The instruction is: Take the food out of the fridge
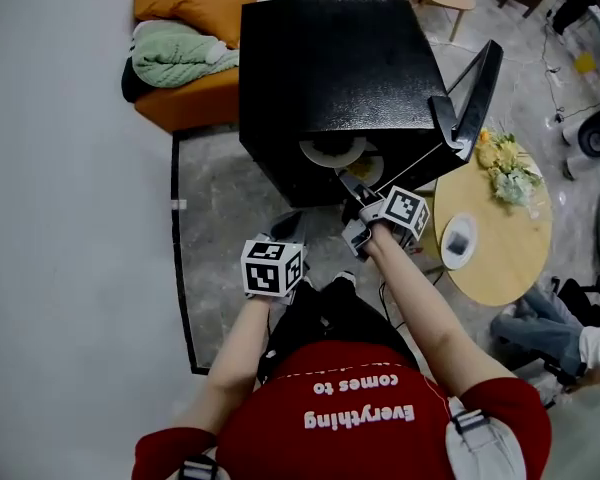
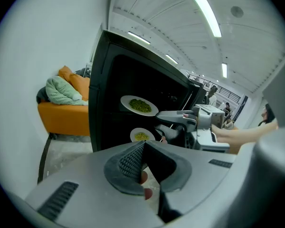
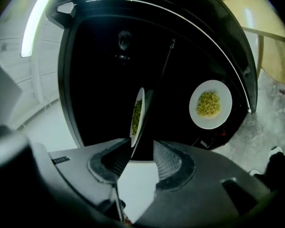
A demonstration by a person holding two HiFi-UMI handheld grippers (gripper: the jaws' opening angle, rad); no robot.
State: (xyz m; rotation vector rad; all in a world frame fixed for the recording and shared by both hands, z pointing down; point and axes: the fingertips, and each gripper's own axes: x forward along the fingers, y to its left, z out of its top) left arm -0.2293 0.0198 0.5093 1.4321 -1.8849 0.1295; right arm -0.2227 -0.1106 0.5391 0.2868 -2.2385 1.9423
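The black fridge (image 1: 330, 68) stands open, its door (image 1: 475, 98) swung out to the right. Two white plates sit inside on separate shelves: the upper one (image 2: 139, 105) holds green food and the lower one (image 2: 141, 136) holds yellow food. My right gripper (image 1: 347, 186) reaches into the fridge mouth with its jaws open. In the right gripper view, the green-food plate (image 3: 137, 115) shows edge-on just beyond the right gripper (image 3: 138, 158), its rim at the gap between the pads, which do not press on it. The yellow-food plate (image 3: 210, 104) lies to the right. My left gripper (image 2: 143, 146) hangs back, shut and empty.
A round wooden table (image 1: 500, 268) stands right of the fridge door with flowers (image 1: 508, 168) and a small white dish (image 1: 458, 240). An orange sofa with a green blanket (image 1: 180, 58) sits at the back left. A person sits at the far right (image 1: 570, 338).
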